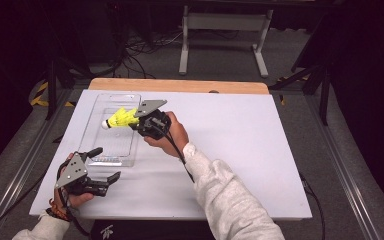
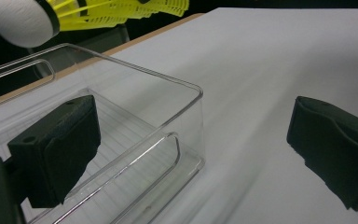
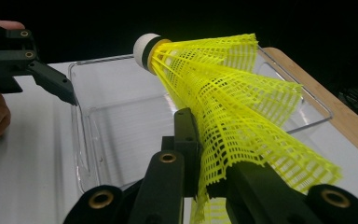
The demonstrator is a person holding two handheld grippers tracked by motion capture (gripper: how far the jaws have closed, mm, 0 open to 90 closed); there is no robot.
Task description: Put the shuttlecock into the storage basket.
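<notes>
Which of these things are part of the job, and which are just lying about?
In the job:
- yellow shuttlecock, pinched in the right gripper
- clear plastic bin
- left gripper, open around the bin's wall

Lying about:
- white table
- cables on the floor
- white metal stand

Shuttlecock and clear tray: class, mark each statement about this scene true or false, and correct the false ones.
1. The right tongs are shut on the skirt of the yellow shuttlecock. True.
2. The shuttlecock lies flat on the tray floor. False: it is held in the air above the clear tray, white cork tip pointing away from the right tongs.
3. The left tongs are shut on a second shuttlecock. False: they stand open with nothing between them, one jaw at the tray's near wall.
4. The clear tray sits on the white tabletop, toward the person's left side. True.
5. The tray already holds several shuttlecocks. False: nothing lies inside it.
</notes>
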